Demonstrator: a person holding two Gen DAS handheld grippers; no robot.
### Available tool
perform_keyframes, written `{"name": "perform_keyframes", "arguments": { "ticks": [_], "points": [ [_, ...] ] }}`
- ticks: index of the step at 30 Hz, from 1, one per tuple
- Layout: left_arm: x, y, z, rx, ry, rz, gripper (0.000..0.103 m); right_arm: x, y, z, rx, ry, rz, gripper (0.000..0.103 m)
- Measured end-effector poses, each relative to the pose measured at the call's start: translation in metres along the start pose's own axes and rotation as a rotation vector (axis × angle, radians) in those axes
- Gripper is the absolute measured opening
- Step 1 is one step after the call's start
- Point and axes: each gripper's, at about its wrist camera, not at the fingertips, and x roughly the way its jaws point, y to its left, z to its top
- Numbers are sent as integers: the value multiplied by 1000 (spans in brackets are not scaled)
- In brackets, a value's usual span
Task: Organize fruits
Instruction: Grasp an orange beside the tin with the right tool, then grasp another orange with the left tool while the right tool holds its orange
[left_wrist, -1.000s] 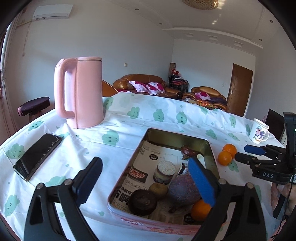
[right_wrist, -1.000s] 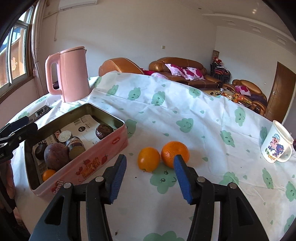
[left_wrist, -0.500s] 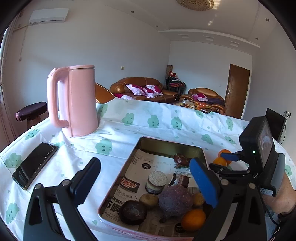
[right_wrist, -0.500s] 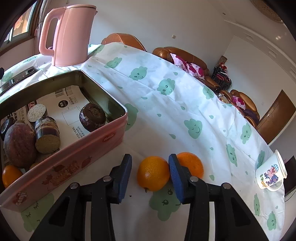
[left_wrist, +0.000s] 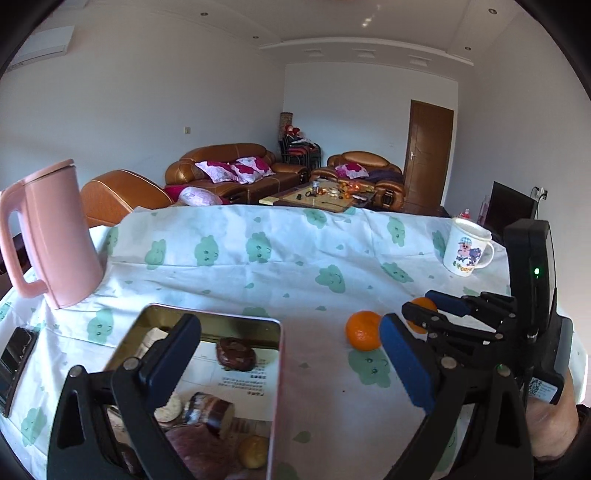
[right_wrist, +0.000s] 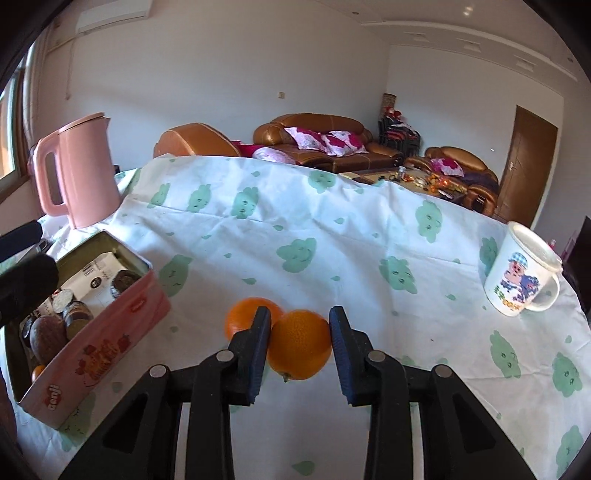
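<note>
Pink rectangular metal tin (right_wrist: 92, 347), holding assorted fruit, is seen at left on the desk (right_wrist: 332, 236). Left hand-held gripper (left_wrist: 291, 365) is held wide open, empty, above the tin's rim. Right hand-held gripper (right_wrist: 299, 332) is clamped on a round orange mandarin (right_wrist: 300, 349); a second mandarin (right_wrist: 243, 315) touches it. Step judged: pick-up. Next: lift clear, carry left, release inside the tin.

Right tool (right_wrist: 299, 345) low, jaws narrowed around a fruit, left tool (left_wrist: 291, 363) raised, jaws wide apart
</note>
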Motion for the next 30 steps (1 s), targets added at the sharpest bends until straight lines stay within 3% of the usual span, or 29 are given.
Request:
{"name": "perform_keyframes", "arguments": {
  "ticks": [6,11,13,17,20,25,30],
  "points": [
    [51,-42,-5,26,117,-38,98,6,-44,-8,125,21,-25,34],
    [80,-66,-9,52,176,-41,97,1,-52,-10,147,8,-29,34],
    [96,-69,-9,56,219,-28,92,2,-56,-11,160,8,-23,35],
    [118,-70,-7,11,291,-73,79,4,-57,-12,165,20,-24,35],
    [131,-70,-10,-5,354,-109,50,5,-53,-11,145,20,-31,35],
    [128,-61,-10,-56,348,-149,48,1,-56,-12,154,2,-18,35],
    [116,-57,-7,-69,276,-133,48,-8,-54,-12,144,-44,-1,35]
  ]
}}
